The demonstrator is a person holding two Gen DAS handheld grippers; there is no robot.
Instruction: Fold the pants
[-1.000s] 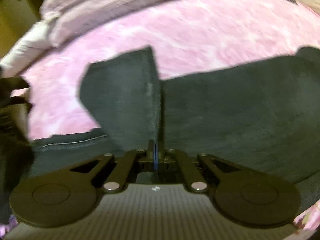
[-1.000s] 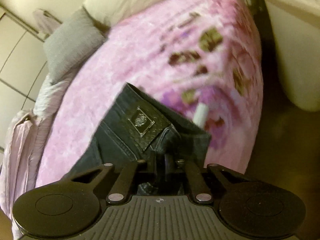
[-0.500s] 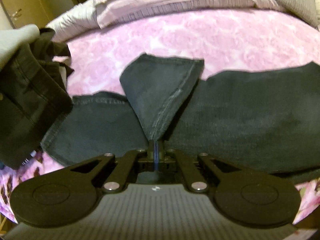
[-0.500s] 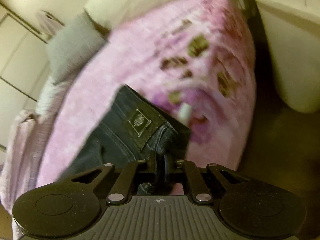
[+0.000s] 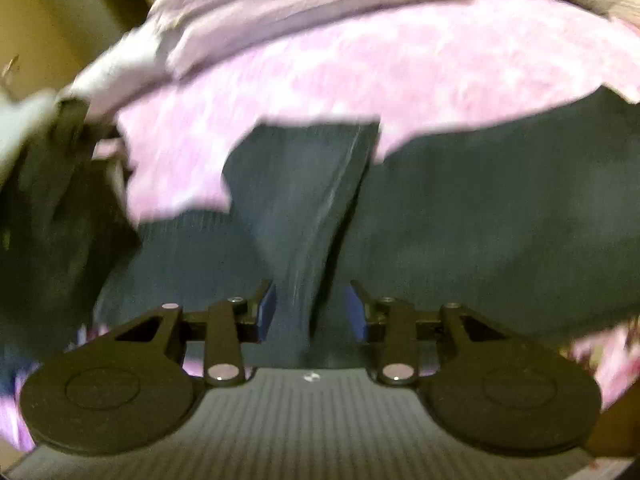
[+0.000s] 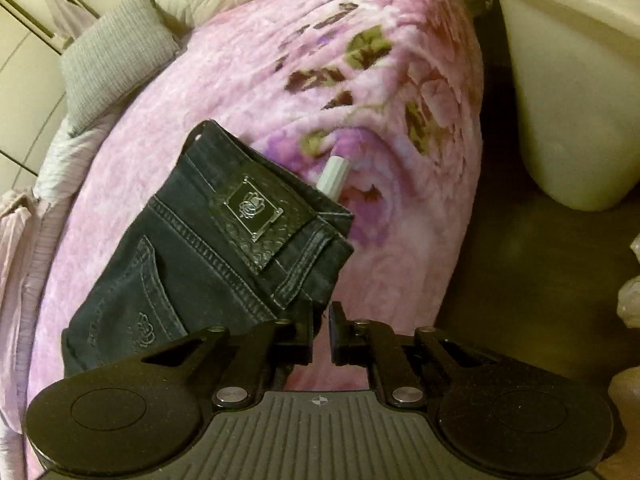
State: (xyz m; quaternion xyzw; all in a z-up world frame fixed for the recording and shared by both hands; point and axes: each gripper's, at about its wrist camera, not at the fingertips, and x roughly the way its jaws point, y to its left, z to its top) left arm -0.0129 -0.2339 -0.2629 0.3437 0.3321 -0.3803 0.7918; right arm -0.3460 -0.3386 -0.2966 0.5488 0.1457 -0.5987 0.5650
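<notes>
- So the dark denim pants point(image 5: 460, 216) were laid out across the fuzzy pink flowered blanket point(image 5: 360, 68) on the bed, one folded-up leg section standing up in a ridge right in front of the left gripper point(image 5: 310, 312).
- Left gripper's blue-padded fingers point(image 5: 267, 312) had just been opening. They stood apart with that ridge of denim in the gap, pads not pressing on it as far as I could see. This view was pretty smeared, fwiw.
- Off to the left in that same view there was another dark garment point(image 5: 52, 216) bunched up at the blanket's edge, and a pile of pale pink folded bedding point(image 5: 280, 4) at the far side.
- From the right wrist view you got the waistband end of the pants point(image 6: 224, 240): black embossed patch with a shiny metal badge point(image 6: 253, 209), a back pocket with stitched embroidery, belt loop near the corner.
- Right gripper point(image 6: 321, 336) had its fingers nearly together, only a thin slit between them. The corner of the waistband sat just in front of and touching the left finger, but I couldn't see any cloth pinched in the slit.
- A small white cylinder thing point(image 6: 334, 178) lay on the blanket, right against the waistband edge.
- Grey knit pillow point(image 6: 112, 72) sat up at the far corner of the bed.
</notes>
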